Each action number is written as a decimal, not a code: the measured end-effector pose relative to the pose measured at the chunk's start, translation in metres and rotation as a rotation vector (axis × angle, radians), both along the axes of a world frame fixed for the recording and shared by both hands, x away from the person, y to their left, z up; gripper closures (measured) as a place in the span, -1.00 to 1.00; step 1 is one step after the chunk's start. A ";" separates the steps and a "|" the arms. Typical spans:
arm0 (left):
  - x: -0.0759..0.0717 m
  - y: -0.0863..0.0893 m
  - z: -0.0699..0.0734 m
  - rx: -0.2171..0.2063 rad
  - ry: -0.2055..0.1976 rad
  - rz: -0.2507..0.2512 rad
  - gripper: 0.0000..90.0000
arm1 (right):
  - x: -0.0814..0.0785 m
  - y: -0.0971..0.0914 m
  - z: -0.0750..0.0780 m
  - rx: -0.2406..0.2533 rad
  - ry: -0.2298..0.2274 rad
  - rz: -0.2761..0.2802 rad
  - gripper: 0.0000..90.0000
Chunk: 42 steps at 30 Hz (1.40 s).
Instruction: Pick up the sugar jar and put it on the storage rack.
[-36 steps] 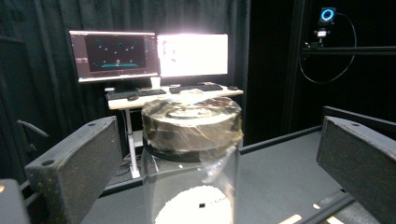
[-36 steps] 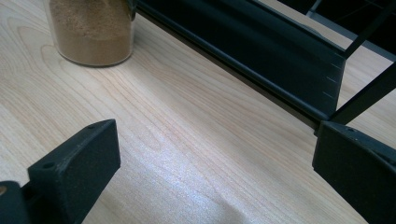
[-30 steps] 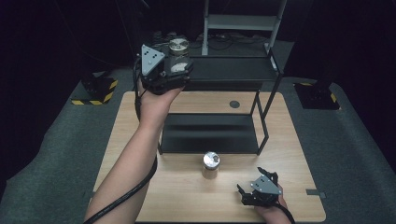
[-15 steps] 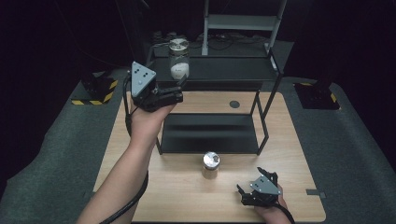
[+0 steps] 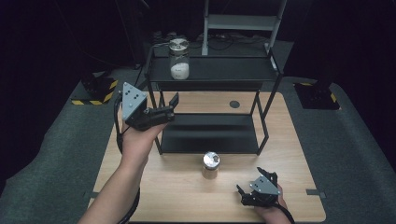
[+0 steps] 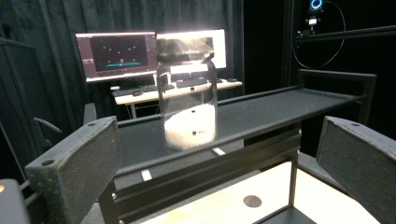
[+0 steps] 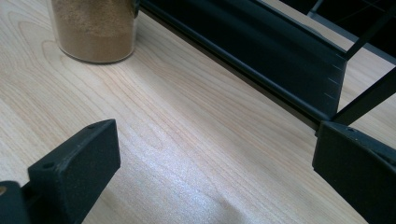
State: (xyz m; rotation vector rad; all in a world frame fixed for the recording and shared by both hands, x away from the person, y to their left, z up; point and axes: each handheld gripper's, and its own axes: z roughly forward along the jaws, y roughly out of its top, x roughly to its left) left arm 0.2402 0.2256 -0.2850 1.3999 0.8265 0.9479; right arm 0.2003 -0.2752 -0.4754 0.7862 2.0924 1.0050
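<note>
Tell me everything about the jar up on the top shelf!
The jar is clear glass with a shiny metal lid, about a third full of white powder. It stands upright near the left end of the black rack's top shelf, with a small label low on its side. Nothing grips it; the left gripper is open, apart from it.

1. The high view is dim all round; light from above falls on the pale table, while the floor and background sink into near black
2. The lid of the small jar on the table catches a bright glint
3. In the left claw view two monitors glare white behind the glass jar, washing out its lid edge; the near jaws look soft
4. The right claw view is evenly lit, with a soft sheen on the wood grain; the jaws at the bottom corners are slightly blurred
</note>
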 end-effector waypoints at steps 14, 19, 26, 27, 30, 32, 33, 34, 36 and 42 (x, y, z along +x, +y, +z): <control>-0.018 0.006 -0.033 0.027 0.046 -0.006 -0.99 | 0.000 0.000 0.000 -0.002 0.002 0.000 -1.00; -0.022 0.009 -0.048 0.045 0.066 -0.014 -0.99 | 0.000 0.000 0.000 -0.002 0.001 -0.001 -1.00; -0.030 0.015 -0.073 0.044 0.099 -0.027 -0.99 | 0.000 0.001 0.000 -0.003 0.001 -0.001 -1.00; -0.031 0.016 -0.077 0.048 0.104 -0.026 -0.99 | 0.000 0.001 0.000 -0.003 0.000 0.000 -1.00; -0.034 0.017 -0.085 0.056 0.115 -0.021 -0.99 | 0.000 0.001 0.000 -0.004 0.001 0.000 -1.00; -0.035 0.020 -0.094 0.056 0.131 -0.021 -0.99 | 0.000 0.001 0.000 -0.006 0.000 0.000 -1.00; -0.036 0.020 -0.098 0.062 0.138 -0.019 -0.99 | 0.000 0.001 0.000 -0.006 0.000 0.000 -1.00; -0.037 0.021 -0.102 0.069 0.143 -0.018 -0.99 | 0.000 0.001 0.000 -0.007 0.000 0.000 -1.00; -0.038 0.022 -0.108 0.071 0.154 -0.017 -0.99 | 0.000 0.001 0.000 -0.006 0.000 0.000 -1.00; -0.041 0.024 -0.124 0.075 0.195 -0.020 -0.99 | 0.000 0.001 0.000 -0.005 0.000 0.001 -1.00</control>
